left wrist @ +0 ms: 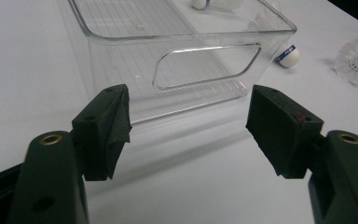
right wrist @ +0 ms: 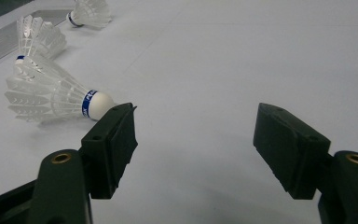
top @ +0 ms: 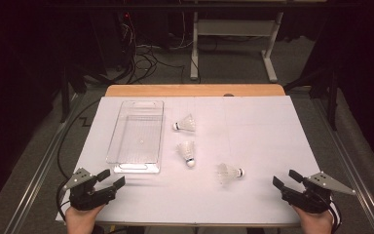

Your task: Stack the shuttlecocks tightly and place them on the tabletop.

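shuttlecocks lie on the white worktop (top: pixel 253 146), three of them, all on their sides. the nearest shuttlecock (top: pixel 230 172) rests close to the right hand-held gripper (top: pixel 286 180), with its white cork tip toward that gripper. in the right gripper view this nearest shuttlecock (right wrist: pixel 51 95) lies just past the left jaw, and i cannot tell if its tip touches the jaw. the right hand-held gripper (right wrist: pixel 196 135) has its jaws wide apart with nothing between them. the middle shuttlecock (top: pixel 187 152) lies just beside the clear plastic bin (top: pixel 137 168), and the far shuttlecock (top: pixel 185 124) lies farther back, also near the bin. the bin stands upright on the left part of the worktop, with no shuttlecock in it. the left hand-held gripper (top: pixel 113 178) sits near the front end of the bin. in the left gripper view the left hand-held gripper (left wrist: pixel 189 114) also has its jaws wide apart and holds nothing, and the bin's handle hole (left wrist: pixel 205 65) is straight ahead of it. a hand (top: pixel 80 219) holds each gripper at the near edge of the worktop.
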Demonstrator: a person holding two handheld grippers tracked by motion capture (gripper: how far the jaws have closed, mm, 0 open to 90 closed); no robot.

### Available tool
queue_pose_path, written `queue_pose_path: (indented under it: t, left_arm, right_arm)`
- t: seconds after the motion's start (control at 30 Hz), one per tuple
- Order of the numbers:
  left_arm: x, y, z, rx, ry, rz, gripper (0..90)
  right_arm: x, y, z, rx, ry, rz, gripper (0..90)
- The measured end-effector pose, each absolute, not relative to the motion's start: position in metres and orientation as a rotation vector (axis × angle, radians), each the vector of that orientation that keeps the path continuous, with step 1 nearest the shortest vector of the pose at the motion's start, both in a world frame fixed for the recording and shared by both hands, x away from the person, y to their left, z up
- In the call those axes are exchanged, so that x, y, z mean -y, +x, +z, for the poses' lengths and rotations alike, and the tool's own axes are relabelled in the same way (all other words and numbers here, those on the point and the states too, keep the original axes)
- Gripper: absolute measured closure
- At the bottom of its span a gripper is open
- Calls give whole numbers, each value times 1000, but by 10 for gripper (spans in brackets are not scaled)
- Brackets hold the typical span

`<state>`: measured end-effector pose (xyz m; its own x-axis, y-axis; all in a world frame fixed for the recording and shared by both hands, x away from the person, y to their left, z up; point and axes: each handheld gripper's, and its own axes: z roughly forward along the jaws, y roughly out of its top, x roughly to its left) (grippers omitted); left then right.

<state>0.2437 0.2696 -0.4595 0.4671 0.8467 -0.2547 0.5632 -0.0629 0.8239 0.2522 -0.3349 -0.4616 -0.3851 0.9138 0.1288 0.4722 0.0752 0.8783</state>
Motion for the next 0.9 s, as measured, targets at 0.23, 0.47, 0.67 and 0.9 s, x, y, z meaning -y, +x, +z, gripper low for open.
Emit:
queue_pose_path:
  t: [0.23, 0.47, 0.67, 0.9]
  left_arm:
    - [-270, 244, -459, -1207, 1744, 364, 310]
    - [-269, 244, -459, -1205, 1746, 363, 310]
    - [-268, 244, -459, -1198, 1749, 362, 310]
    - [-266, 244, -458, -1196, 1749, 356, 311]
  right_arm:
    - [335, 252, -461, -1895, 1370, 1261, 304]
    - [335, 252, -461, -1895, 1370, 1263, 304]
    - [335, 252, -461, -1896, 1368, 1261, 304]
    - [335, 252, -462, -1897, 1369, 1262, 304]
